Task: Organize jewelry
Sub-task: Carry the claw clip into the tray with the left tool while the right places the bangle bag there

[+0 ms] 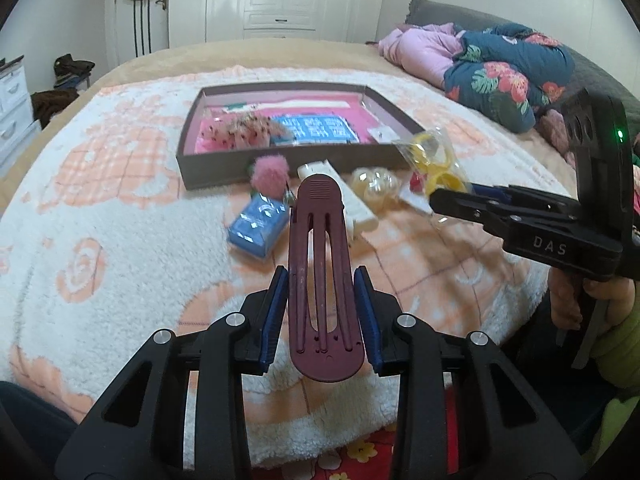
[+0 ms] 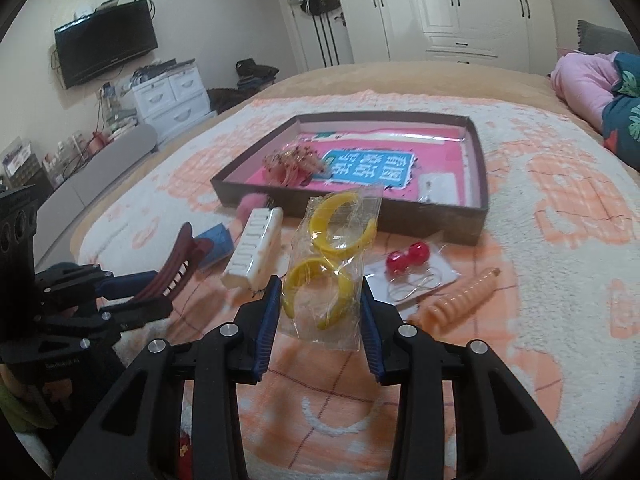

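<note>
Yellow hoops (image 2: 330,256) blurred inside crinkled bag (image 2: 340,268); claw (image 2: 320,308) grips it

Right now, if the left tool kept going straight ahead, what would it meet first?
Probably the white comb-like box, just beyond the tip of the maroon hair clip that the left tool holds; then the tray. Depth is uncertain.

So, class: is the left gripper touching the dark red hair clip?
Touching. The left wrist view shows the hair clip raised off the blanket, pinched between the left gripper pads; the right wrist view shows the same grip.
</note>
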